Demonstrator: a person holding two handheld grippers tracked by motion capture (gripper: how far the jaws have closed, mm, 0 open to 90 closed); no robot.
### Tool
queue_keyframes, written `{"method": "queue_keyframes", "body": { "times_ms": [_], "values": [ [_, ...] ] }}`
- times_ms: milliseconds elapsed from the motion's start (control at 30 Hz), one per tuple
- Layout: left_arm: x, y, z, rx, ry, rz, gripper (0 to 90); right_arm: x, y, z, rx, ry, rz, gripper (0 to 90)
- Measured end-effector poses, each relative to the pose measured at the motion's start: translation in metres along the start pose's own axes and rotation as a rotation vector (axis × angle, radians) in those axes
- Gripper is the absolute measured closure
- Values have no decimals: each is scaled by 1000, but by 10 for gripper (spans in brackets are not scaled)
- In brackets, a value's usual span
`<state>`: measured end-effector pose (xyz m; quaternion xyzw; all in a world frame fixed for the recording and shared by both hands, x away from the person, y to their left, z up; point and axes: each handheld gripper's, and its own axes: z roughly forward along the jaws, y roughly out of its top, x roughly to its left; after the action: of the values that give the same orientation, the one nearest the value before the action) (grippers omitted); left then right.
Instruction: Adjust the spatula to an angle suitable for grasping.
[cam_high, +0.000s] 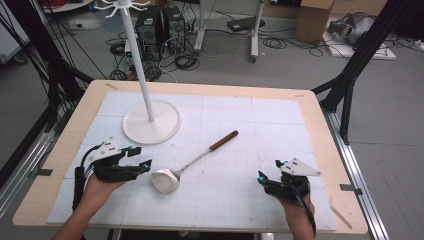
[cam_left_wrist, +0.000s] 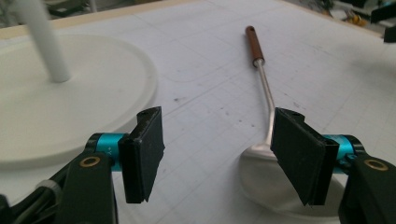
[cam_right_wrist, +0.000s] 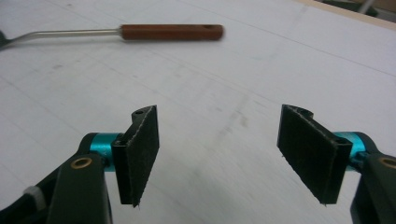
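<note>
Ladle lying free on the counter, both tools spread and empty; hanging on the stand judged not yet begun.

Item 1: ladle (cam_high: 187, 165), count one, flat on the white gridded mat (cam_high: 260, 125) near the middle of the counter (cam_high: 320, 130), pale bowl toward the person, steel shaft and brown wooden handle pointing away to the right. Item 2: white stand (cam_high: 150, 120), count one, round base on the mat behind and left of the ladle, thin pole rising to hooks at the top; no utensil on the hooks. Item 3: left tool (cam_high: 142, 159), count one, jaws apart, nothing pinched, just beside the ladle bowl. Item 4: right tool (cam_high: 261, 179), count one, jaws wide, nothing between them, well apart from the handle. Judged status: no grasp made; pickup and any hanging all remain.
</note>
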<state>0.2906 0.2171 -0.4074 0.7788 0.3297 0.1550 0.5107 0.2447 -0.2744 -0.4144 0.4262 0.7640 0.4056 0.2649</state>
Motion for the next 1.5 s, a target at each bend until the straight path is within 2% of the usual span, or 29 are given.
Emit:
{"method": "queue_keyframes", "body": {
  "times_ms": [33, 67, 100, 133, 167, 200, 233, 267, 300, 333, 400, 467, 500, 533, 567, 667, 700, 767, 800, 967, 1000, 1067, 1267, 1300, 1333, 1500],
  "values": [
    [-6, 8, 14, 39, -27, 24, 349, -10, -7, -12, -5, -36, 11, 285],
    [-6, 8, 14, 39, -27, 24, 350, -13, -9, -16, -9, -46, 14, 285],
    [-13, 16, 30, 87, -58, 47, 357, -16, -12, -20, -17, -60, 25, 285],
    [-17, 20, 39, 114, -75, 61, 362, -19, -15, -24, -21, -66, 43, 286],
    [-21, 22, 46, 134, -82, 68, 376, -23, -17, -27, -28, -79, 49, 285],
    [-21, 22, 46, 134, -82, 68, 392, -24, -19, -29, -30, -85, 56, 285],
    [-28, 27, 61, 176, -89, 78, 406, -27, -20, -31, -34, -97, 61, 285],
    [-28, 27, 61, 176, -89, 78, 409, -28, -21, -32, -40, -101, 66, 285],
    [-35, 31, 76, 208, -94, 86, 431, -30, -21, -34, -45, -107, 74, 285],
    [-37, 32, 85, 237, -94, 105, 444, -30, -21, -35, -48, -111, 78, 285],
    [-42, 33, 97, 277, -86, 113, 470, -32, -22, -36, -56, -121, 75, 285],
    [-43, 33, 101, 291, -85, 114, 511, -32, -22, -36, -55, -120, 81, 285],
    [-47, 32, 112, 339, -64, 119, 529, -31, -23, -36, -49, -119, 79, 286],
    [-47, 32, 112, 339, -64, 119, 549, -31, -23, -36, -50, -118, 76, 285],
    [-51, 32, 119, 379, -55, 146, 595, -31, -23, -36, -52, -120, 74, 285],
    [-54, 32, 124, 397, -52, 155, 664, -30, -23, -35, -53, -118, 77, 286],
    [-54, 31, 127, 425, -59, 159, 701, -30, -23, -35, -52, -118, 79, 286],
    [-54, 30, 127, 428, -64, 158, 741, -30, -23, -35, -51, -118, 78, 286],
    [-54, 30, 127, 428, -64, 158, 805, -30, -23, -35, -51, -118, 78, 286],
    [-52, 30, 120, 456, -79, 158, 832, -30, -23, -37, -58, -124, 87, 287],
    [-53, 29, 117, 454, -79, 172, 836, -29, -23, -36, -58, -124, 89, 287],
    [-53, 28, 115, 457, -81, 175, 836, -29, -23, -36, -57, -123, 79, 287],
    [-50, 19, 96, 454, -82, 175, 836, -28, -23, -36, -58, -121, 82, 287],
    [-48, 14, 89, 439, -77, 149, 836, -28, -23, -36, -58, -120, 81, 287],
    [-48, 14, 89, 439, -77, 149, 836, -28, -23, -36, -58, -120, 81, 287],
    [-40, 2, 62, 433, -57, 124, 836, -27, -23, -34, -52, -116, 82, 287]
  ]
}}
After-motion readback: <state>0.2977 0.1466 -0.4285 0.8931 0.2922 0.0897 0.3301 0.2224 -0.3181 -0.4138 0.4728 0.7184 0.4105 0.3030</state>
